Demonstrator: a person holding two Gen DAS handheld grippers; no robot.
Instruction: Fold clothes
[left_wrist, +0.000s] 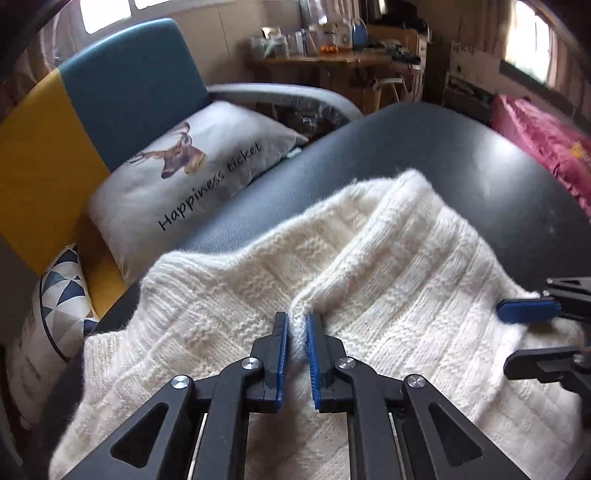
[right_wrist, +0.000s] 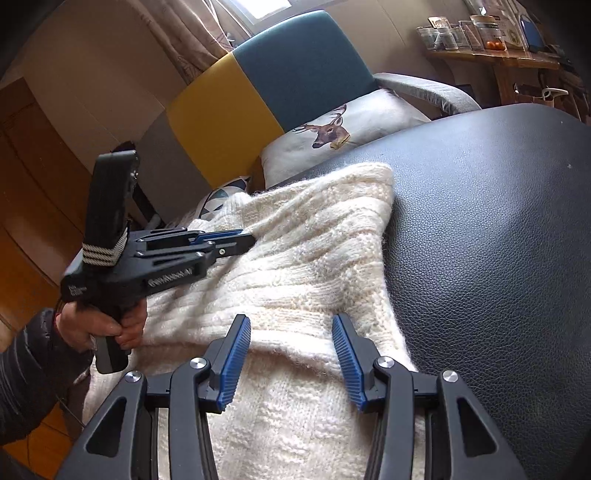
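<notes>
A cream knit sweater (left_wrist: 369, 258) lies spread on a dark leather-look tabletop (left_wrist: 461, 166). My left gripper (left_wrist: 296, 323) is shut on a raised ridge of the knit, which is pinched thin between the blue pads. In the right wrist view the same left gripper (right_wrist: 245, 238) bites the sweater (right_wrist: 314, 240) at its left side, held by a person's hand (right_wrist: 110, 328). My right gripper (right_wrist: 291, 350) stands partly open over the sweater's near folded edge, and cloth fills the gap between its pads. The right gripper (left_wrist: 524, 334) also shows at the sweater's right edge.
Beyond the tabletop (right_wrist: 498, 221) stands a blue and yellow armchair (left_wrist: 122, 96) with a deer-print pillow (left_wrist: 192, 166) and a triangle-pattern cushion (left_wrist: 62, 288). A cluttered wooden shelf (left_wrist: 332, 55) is at the back. A pink quilt (left_wrist: 546, 144) lies far right.
</notes>
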